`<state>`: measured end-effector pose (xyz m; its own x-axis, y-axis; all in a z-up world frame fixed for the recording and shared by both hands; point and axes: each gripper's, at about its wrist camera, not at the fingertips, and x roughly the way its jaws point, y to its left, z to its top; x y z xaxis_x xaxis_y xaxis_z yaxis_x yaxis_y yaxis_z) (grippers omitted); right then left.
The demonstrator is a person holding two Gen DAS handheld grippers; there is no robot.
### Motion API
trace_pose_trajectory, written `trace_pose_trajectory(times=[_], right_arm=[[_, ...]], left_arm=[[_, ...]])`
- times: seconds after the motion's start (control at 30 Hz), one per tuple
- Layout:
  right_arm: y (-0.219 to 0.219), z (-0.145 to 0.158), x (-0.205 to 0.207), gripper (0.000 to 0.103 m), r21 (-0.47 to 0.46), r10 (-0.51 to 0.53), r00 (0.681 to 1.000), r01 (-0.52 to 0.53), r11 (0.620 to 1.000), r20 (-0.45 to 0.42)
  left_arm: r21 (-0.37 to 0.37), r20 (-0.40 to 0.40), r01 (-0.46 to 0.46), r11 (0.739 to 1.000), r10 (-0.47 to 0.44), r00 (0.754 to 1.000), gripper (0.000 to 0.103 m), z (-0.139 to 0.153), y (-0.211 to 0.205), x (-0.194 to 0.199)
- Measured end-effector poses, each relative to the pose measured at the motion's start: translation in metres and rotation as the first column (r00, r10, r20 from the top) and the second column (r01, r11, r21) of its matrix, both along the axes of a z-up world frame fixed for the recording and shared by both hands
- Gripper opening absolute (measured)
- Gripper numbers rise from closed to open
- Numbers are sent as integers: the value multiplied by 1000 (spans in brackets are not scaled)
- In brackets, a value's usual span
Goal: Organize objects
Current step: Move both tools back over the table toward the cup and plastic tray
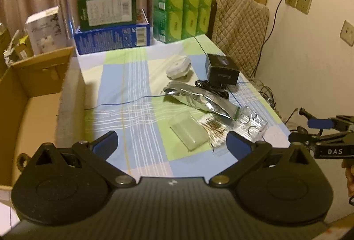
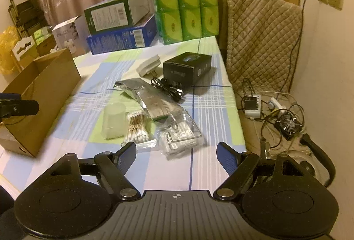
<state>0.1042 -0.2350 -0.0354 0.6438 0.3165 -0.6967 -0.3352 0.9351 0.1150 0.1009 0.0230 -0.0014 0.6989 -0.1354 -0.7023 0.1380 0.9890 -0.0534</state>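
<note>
Fan (image 2: 288, 123) by chair: right wrist view only.

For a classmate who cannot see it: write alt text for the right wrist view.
An open right gripper hovers empty over a checked tablecloth scattered with a silver pouch, cotton swabs, a black box and a cable. A cardboard box stands at left.

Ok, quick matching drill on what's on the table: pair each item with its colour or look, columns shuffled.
Items:
1. small box
2. pouch
3. soap case
4. coiled cable

Looks:
A. shiny silver
B. translucent pale green
C. black, loose loops
D. black, closed carton

Pairs: 1-D, 2-A, 3-B, 4-C
</note>
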Motion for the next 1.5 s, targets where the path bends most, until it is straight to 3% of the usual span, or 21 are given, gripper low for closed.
trace_pose_trajectory(times=[0.3,0.73,0.77,0.83,0.9,1.27,1.4,1.5], right_arm=[[4,-36,45,77,-41,59,998,-61,997,-34],[18,-75,88,77,-62,156,985,-161,985,-79],[19,-76,91,76,-62,155,984,-161,985,-85],[20,-79,93,63,-53,162,981,-169,984,-105],[22,-82,93,55,-81,156,983,-164,983,-99],[21,-68,84,51,-73,57,994,-63,995,-88],[22,-63,85,51,-69,29,996,-35,997,-84],[21,-63,86,51,-64,7,996,-13,998,-90]], left_arm=[[29,-70,-10,1000,12,997,102,-36,-13,36],[7,-131,-16,1000,16,991,102,-71,-18,63],[5,-133,-17,1000,17,991,102,-72,-18,64],[3,-140,-18,1000,18,990,102,-74,-18,67],[1,-143,-19,1000,19,990,102,-76,-18,68],[-16,-152,-20,1000,17,988,102,-89,-25,80],[-24,-160,-26,999,22,987,92,-97,-31,93],[-19,-168,-35,999,32,985,91,-106,-36,103]])
